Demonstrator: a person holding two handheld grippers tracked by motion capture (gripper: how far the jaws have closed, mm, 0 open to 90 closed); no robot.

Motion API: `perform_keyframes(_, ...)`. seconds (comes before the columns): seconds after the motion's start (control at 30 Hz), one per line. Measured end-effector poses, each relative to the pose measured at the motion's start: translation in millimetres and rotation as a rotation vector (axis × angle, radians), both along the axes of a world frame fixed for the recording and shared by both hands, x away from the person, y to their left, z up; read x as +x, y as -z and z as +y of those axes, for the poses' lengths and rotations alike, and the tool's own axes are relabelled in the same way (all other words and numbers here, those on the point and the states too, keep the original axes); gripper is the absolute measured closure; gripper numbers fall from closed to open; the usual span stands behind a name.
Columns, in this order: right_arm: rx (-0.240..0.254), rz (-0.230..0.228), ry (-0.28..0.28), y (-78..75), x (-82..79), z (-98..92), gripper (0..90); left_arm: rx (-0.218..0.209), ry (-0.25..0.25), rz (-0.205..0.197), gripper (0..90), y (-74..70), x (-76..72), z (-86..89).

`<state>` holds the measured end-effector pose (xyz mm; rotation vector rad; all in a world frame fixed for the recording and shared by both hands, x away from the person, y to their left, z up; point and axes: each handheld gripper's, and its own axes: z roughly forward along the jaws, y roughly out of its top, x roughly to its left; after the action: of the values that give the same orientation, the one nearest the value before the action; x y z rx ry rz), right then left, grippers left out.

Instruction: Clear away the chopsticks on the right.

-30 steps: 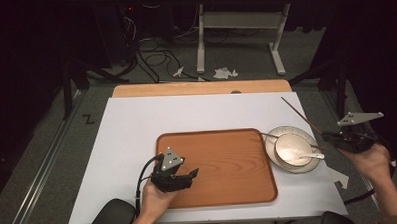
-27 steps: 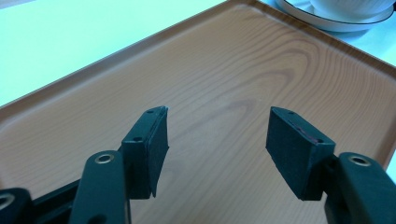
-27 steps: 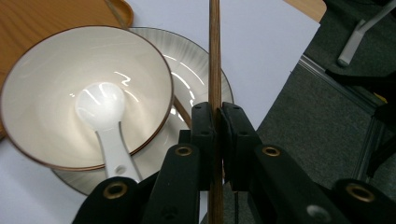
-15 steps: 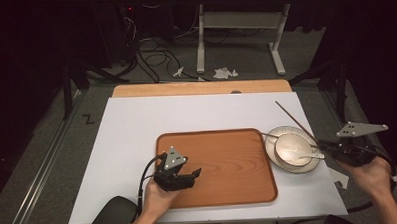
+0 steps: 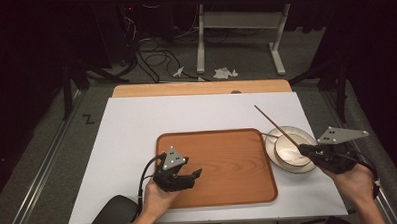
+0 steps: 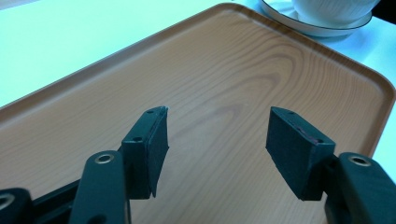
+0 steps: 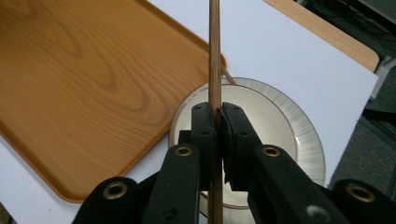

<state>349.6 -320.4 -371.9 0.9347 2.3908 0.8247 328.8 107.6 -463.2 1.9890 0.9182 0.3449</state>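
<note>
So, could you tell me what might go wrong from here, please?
The right gripper pinches the thin stick near one end, so the stick may pivot or slip in the jaws. Its long free end sticks out over the table, and the gripper is above the bowl, so a careless swing could knock the bowl or the plate under it.

The right gripper [image 7: 215, 122] clamps a thin wooden stick [image 7: 214, 56] between its two black pads. The stick runs straight up between the jaws and leaves the frame at the top edge. Directly behind the jaws sits a pale plate [image 7: 285, 122] with a dark rim line and fine radial ribbing. The plate rests on a white sheet [image 7: 289, 51]. A wooden tray [image 7: 79, 79] lies to the left, its rounded corner beside the plate. A tan table edge [image 7: 336, 39] borders the sheet at upper right.
</note>
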Motion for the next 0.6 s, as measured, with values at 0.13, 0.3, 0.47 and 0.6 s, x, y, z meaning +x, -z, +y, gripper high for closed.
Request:
perform_keyframes(0.13, -0.01, 0.005, -0.019, 4.1, -4.5, 12.1, 84.9, 0.0, 0.006, -0.003, 38.8, -0.8, -0.6, -0.8)
perform_keyframes(0.3, 0.003, 0.051, -0.035, 12.2, -7.8, 29.2, 84.9, -0.01, 0.007, -0.006, 38.8, -1.3, -0.2, -1.0)
perform_keyframes(0.47, 0.078, 0.101, -0.036, 20.1, 0.0, 48.7, 84.9, -0.026, 0.01, 0.005, 38.8, -2.9, 1.6, -0.1)
perform_keyframes(0.6, 0.118, 0.121, -0.036, 28.4, 5.4, 59.4, 84.9, -0.028, 0.007, 0.002, 38.8, -3.3, 1.1, -0.1)
